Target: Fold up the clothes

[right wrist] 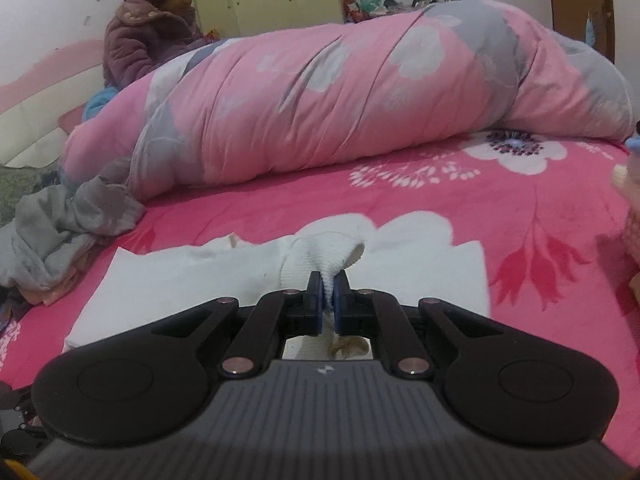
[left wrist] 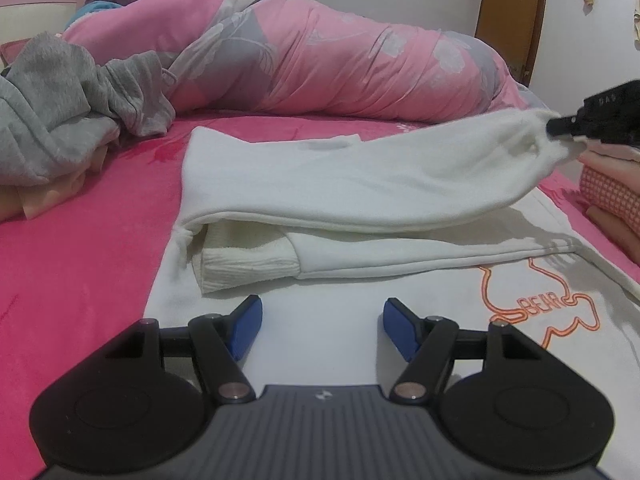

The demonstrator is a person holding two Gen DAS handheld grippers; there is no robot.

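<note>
A white sweatshirt point(left wrist: 360, 296) with an orange "BEAR" outline lies flat on the pink bed sheet point(left wrist: 80, 280). One sleeve is folded across it, its ribbed cuff point(left wrist: 248, 268) at the left. My left gripper point(left wrist: 322, 320) is open and empty, low over the sweatshirt's body. My right gripper point(right wrist: 328, 294) is shut on the ribbed cuff point(right wrist: 320, 256) of the other sleeve and holds it lifted above the garment. It shows in the left wrist view point(left wrist: 560, 128) at the far right, stretching the sleeve point(left wrist: 400, 172) across the sweatshirt.
A rolled pink floral quilt point(left wrist: 320, 60) lies across the back of the bed. A grey garment pile point(left wrist: 60, 112) sits at the left. Folded pink clothes point(left wrist: 612, 188) sit at the right. A person in a purple coat point(right wrist: 148, 32) sits beyond the quilt.
</note>
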